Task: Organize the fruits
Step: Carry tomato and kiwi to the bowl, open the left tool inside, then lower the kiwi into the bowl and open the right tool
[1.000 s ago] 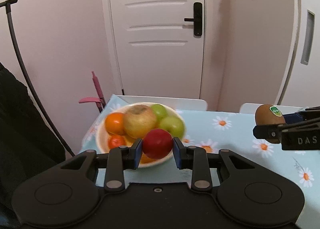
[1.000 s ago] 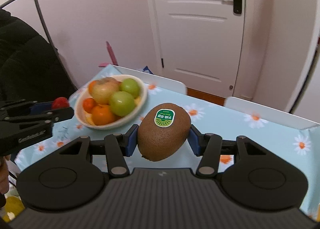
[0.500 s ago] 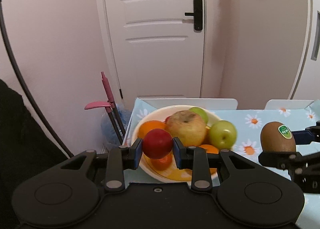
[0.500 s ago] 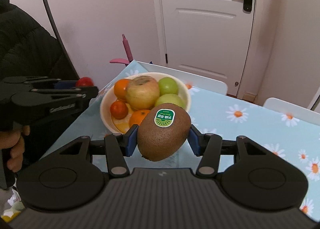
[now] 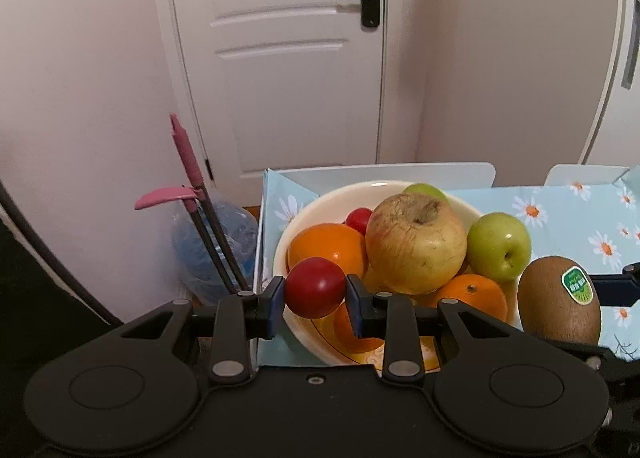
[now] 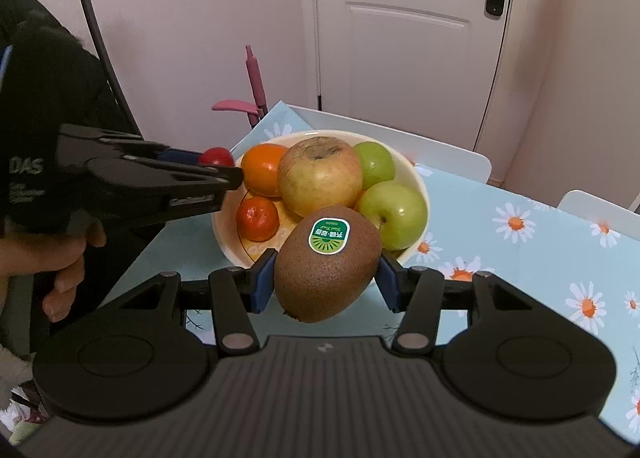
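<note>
My left gripper [image 5: 315, 293] is shut on a small red fruit [image 5: 314, 292] and holds it over the near left rim of a cream bowl [image 5: 320, 204]. The bowl holds a large yellowish apple [image 5: 416, 242], green apples [image 5: 498, 246], oranges [image 5: 326, 244] and a small red fruit [image 5: 359, 218]. My right gripper [image 6: 326, 276] is shut on a brown kiwi with a green sticker [image 6: 326, 262], just in front of the bowl [image 6: 416, 174]. The left gripper [image 6: 152, 182] with its red fruit [image 6: 216, 157] shows at the bowl's left edge.
The table [image 6: 500, 242] has a light blue daisy-print cloth and white chair backs [image 6: 440, 154] behind it. A pink-handled broom and dustpan [image 5: 188, 178] and a blue bag [image 5: 216, 242] stand left of the table. A white door [image 5: 280, 58] is behind.
Both grippers have moved closer to the bowl with their fruits held. The left gripper swung round to the bowl's left edge; the kiwi now sits right at the bowl's front.
</note>
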Tool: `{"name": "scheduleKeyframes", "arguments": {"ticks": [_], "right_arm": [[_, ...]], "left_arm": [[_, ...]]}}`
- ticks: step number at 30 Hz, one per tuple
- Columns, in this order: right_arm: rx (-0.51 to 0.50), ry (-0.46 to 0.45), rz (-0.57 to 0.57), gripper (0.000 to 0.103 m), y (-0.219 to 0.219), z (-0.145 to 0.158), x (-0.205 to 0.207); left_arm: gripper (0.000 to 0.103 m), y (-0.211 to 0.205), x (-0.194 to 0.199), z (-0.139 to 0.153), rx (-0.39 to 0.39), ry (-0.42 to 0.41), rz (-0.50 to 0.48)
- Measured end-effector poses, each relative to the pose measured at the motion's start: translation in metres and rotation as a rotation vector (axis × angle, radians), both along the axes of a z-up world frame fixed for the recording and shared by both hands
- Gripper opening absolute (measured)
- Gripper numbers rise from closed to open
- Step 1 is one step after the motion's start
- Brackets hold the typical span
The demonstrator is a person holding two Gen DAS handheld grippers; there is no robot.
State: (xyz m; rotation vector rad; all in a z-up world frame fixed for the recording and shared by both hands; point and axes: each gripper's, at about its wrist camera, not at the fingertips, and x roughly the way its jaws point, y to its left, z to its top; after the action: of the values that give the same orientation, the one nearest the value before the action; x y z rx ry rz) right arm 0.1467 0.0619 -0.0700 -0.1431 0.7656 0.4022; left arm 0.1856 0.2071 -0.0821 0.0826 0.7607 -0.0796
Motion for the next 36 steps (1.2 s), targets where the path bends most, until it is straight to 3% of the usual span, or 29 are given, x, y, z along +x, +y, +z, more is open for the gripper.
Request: {"name": "scheduleKeyframes", "arguments": {"ticks": [3,5,7,20,32,36], "right_arm": [[-0.014,0.004,0.004,0.067,0.004,-0.004,0.001],[-0.022,0.006,0.009,0.067,0.005,-0.005,0.002],[-0.03,0.005,0.018,0.067,0.006,-0.006,0.003],[-0.084,-0.042,0.19,0.067,0.021,-0.014,0.009],[-0.156,-0.11,0.338,0.068,0.055,-0.039,0.026],[-0.194,-0.16,0.351,0.08,0.058,-0.042,0.02]], "left_arm": [[0.037,0.002,0.005,-0.004,-0.002,0.012,0.0],[0.067,0.005,0.003,-0.002,-0.011,0.001,0.001],[0.083,0.007,-0.001,0.003,-0.013,-0.02,0.012],[0.089,0.016,-0.036,0.034,0.016,-0.056,0.059],[0.089,0.023,-0.05,0.037,0.023,-0.057,0.117],[0.089,0.024,-0.052,0.037,0.018,-0.053,0.113]]}}
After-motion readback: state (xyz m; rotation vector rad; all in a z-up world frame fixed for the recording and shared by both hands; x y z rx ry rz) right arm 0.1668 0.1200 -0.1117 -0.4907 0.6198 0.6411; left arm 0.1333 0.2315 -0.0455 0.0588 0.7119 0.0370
